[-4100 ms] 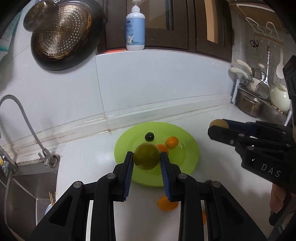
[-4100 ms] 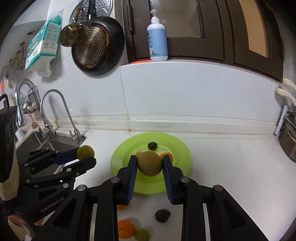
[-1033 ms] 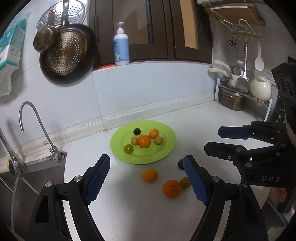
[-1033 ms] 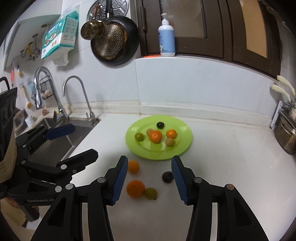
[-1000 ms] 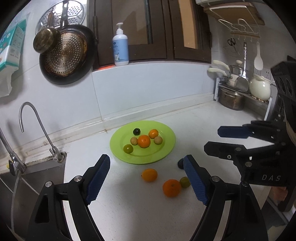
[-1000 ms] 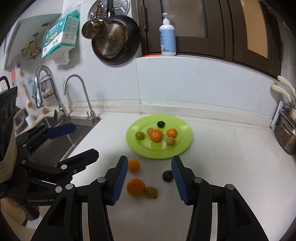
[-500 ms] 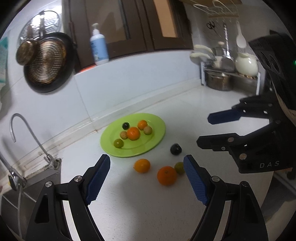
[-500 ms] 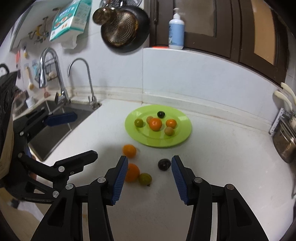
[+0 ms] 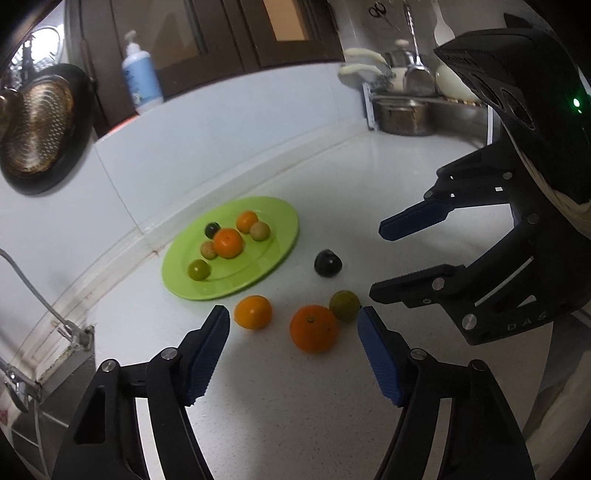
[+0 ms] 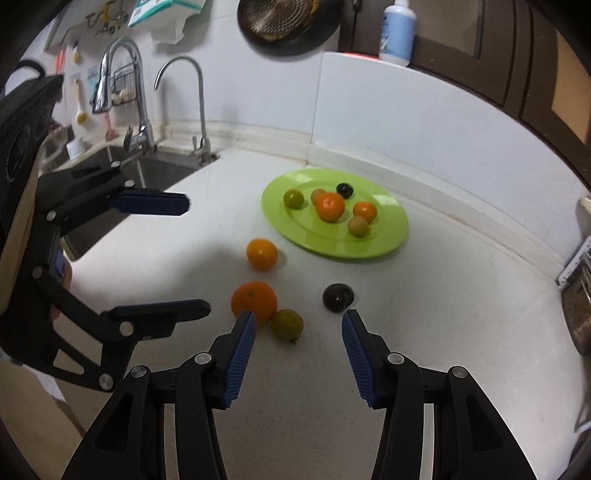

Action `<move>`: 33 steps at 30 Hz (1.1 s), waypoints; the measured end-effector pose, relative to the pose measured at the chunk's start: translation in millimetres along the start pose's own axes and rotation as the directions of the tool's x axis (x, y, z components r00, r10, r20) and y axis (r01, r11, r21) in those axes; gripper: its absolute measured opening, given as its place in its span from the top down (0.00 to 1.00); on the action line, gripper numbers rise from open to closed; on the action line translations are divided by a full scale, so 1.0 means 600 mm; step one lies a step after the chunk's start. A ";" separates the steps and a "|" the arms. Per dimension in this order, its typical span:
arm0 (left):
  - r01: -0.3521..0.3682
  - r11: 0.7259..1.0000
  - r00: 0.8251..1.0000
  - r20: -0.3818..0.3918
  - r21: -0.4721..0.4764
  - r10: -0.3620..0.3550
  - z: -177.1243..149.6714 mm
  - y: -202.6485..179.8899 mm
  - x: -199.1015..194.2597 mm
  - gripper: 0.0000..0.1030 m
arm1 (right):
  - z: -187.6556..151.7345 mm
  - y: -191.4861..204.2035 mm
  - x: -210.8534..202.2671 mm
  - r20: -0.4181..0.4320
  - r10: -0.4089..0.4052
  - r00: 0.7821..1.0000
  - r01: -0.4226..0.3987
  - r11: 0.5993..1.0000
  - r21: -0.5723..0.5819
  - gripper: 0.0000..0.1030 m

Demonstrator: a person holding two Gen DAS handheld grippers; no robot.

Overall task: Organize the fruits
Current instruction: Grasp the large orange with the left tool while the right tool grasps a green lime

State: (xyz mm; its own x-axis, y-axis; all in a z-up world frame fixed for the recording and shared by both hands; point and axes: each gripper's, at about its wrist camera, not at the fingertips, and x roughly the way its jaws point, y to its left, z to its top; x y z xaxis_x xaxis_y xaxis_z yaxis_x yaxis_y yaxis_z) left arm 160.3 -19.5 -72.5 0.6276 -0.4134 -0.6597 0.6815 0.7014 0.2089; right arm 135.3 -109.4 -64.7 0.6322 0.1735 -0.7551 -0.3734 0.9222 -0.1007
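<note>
A lime green plate (image 9: 280, 236) (image 10: 391, 229) on the white counter holds several small fruits. On the counter in front of it lie a large orange (image 9: 314, 328) (image 10: 254, 301), a smaller orange (image 9: 253, 312) (image 10: 262, 254), a green fruit (image 9: 344, 305) (image 10: 287, 324) and a dark plum (image 9: 327, 263) (image 10: 338, 297). My left gripper (image 9: 293, 328) (image 10: 186, 254) is open and empty, low over the large orange. My right gripper (image 10: 297, 328) (image 9: 382, 258) is open and empty, just above the green fruit.
A sink (image 10: 122, 173) with taps lies at the left. A pan (image 9: 35, 129) hangs on the wall. A soap bottle (image 10: 397, 31) stands on the ledge. A dish rack with pots (image 9: 410, 110) stands at the far right.
Both grippers have let their fruits go on the plate, opened and pulled back. In the last second both have dropped lower toward the loose fruits on the counter.
</note>
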 end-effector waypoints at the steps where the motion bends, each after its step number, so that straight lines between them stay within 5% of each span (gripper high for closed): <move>1: 0.004 1.000 1.000 -0.007 -0.001 -0.004 -0.002 0.000 0.005 0.32 | -0.001 0.000 0.004 -0.006 0.005 1.000 -0.005 1.000 -0.006 0.52; 28: 0.145 0.989 0.982 -0.120 -0.015 -0.146 -0.021 0.008 0.109 0.52 | -0.010 -0.016 0.116 -0.113 0.135 0.984 -0.143 0.988 -0.062 0.59; 33: 0.165 0.985 0.978 -0.125 -0.038 -0.169 -0.022 0.008 0.112 0.60 | -0.014 -0.020 0.122 -0.117 0.166 0.979 -0.170 0.985 -0.025 0.71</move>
State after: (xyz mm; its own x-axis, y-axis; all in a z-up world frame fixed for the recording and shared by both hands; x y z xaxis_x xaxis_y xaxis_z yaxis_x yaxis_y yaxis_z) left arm 200.8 -36.4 -125.4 0.4516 -0.4502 -0.7703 0.7612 0.6448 0.0695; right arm 180.2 -110.9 -124.0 0.4777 0.2829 -0.8317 -0.4926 0.8702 0.0131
